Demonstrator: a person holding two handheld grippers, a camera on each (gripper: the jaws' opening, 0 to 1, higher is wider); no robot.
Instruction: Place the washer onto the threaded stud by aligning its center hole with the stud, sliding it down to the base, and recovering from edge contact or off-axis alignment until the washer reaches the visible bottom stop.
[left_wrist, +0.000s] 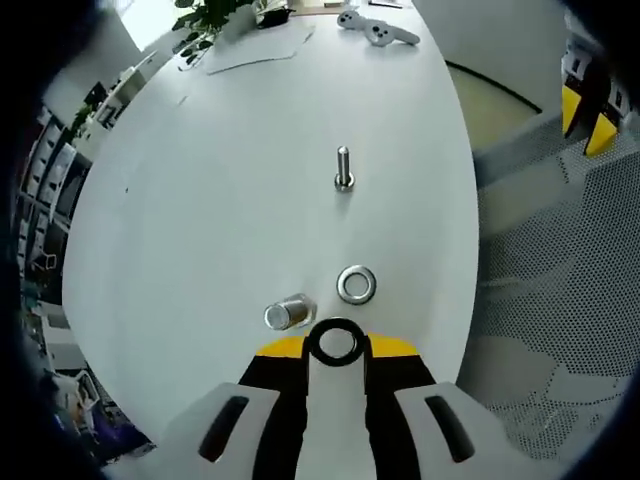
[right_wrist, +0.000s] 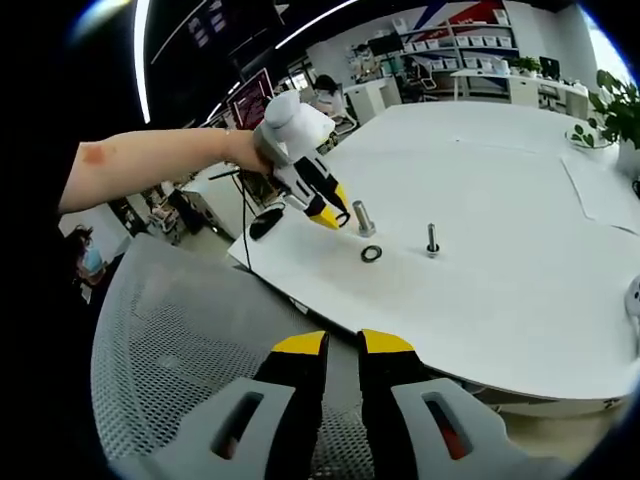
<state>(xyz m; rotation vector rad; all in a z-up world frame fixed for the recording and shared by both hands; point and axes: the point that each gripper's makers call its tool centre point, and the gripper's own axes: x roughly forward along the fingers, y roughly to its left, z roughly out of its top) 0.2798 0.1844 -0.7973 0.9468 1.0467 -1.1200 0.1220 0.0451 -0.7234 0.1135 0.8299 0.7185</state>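
We judge that the task is at its beginning. The flat silver metal washer (left_wrist: 357, 284) lies loose on the white oval tabletop (left_wrist: 200, 200), and the upright threaded steel stud (left_wrist: 343, 168) stands bare, with nothing around its shaft. From the washer, the stud is at 12 o'clock in the left gripper view, and the two are clearly apart. A short silver metal cylinder (left_wrist: 289, 313), maybe a nut or a sleeve, lies on its side just beside the washer, at its 8 o'clock. So picking up, aligning and sliding down are all left to do.

The left claw (left_wrist: 337, 345) hovers low over the tabletop edge, near the washer, and points toward the stud. In its own view a black ring sits between its yellow tips; we cannot tell if the jaws are apart or what the ring is. In the right gripper view the same claw (right_wrist: 330, 213) tilts downward at the end of a bare forearm (right_wrist: 150, 165).

The right claw (right_wrist: 342, 345) waits back over a grey mesh chair (right_wrist: 180, 330), well apart from the parts. Its yellow-tipped jaws are almost together and hold nothing.
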